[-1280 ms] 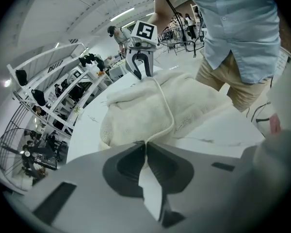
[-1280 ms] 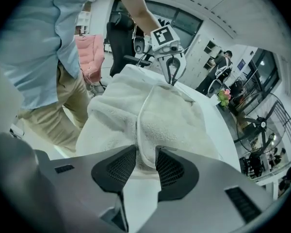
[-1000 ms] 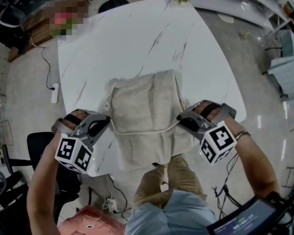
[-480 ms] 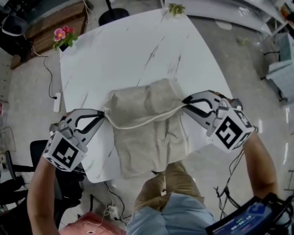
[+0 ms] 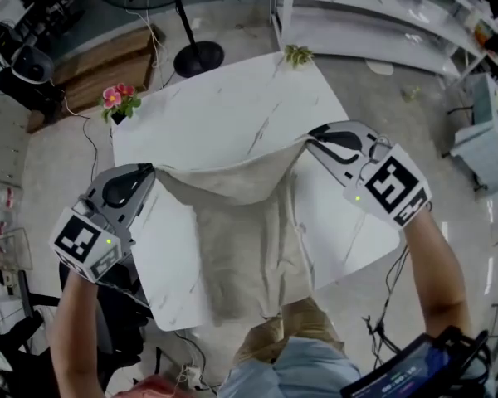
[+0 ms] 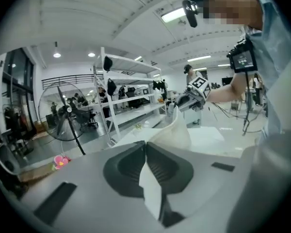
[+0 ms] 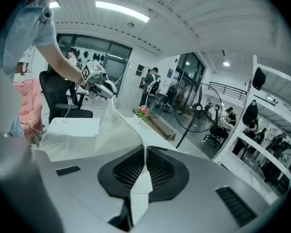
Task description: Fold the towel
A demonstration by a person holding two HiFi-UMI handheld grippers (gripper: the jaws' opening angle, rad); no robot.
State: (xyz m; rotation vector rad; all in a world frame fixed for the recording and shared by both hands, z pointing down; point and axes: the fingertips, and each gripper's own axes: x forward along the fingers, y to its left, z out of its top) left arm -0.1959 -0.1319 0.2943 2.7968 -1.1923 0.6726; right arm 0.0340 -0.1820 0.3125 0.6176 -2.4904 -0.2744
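**Towel lifted by two corners and stretched out above the table**

Head view: the left gripper and the right gripper had risen and moved further out over the white marble-patterned table than a second earlier, when they sat low at the two sides of the beige cloth towel. The towel then lay bunched on the near part of the tabletop. Now its held edge ran between the two grippers in a shallow sag, clear of the table, while the rest hung down and trailed to the table's near edge.

Left gripper view: the left gripper's jaws were pressed together on a thin corner of the towel, and the cloth ran off toward the other gripper.

Right gripper view: the right gripper's jaws were likewise clamped on a towel corner, with a flap poking out behind the pads.

The lift probably opened the cloth out for folding. No fold had been laid yet; the raised edge would likely have to be carried across and set down evenly.
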